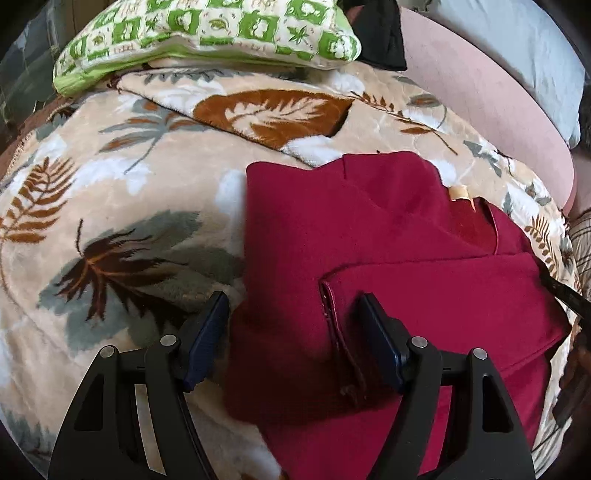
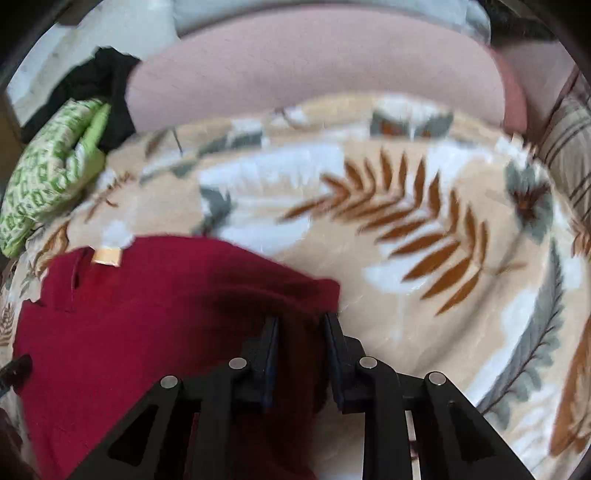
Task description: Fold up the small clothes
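Left tool (image 1: 295, 317) hovers spread wide over the red garment (image 1: 369, 229) — right tool (image 2: 301, 325) pinches its edge.

Your dark red garment (image 1: 369, 229) lies partly folded on the bed, a sleeve laid across its front, its pale neck label (image 2: 107, 256) showing.

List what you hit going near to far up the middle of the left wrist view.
left gripper, fingers apart → red garment → leaf-print blanket → green patterned pillow
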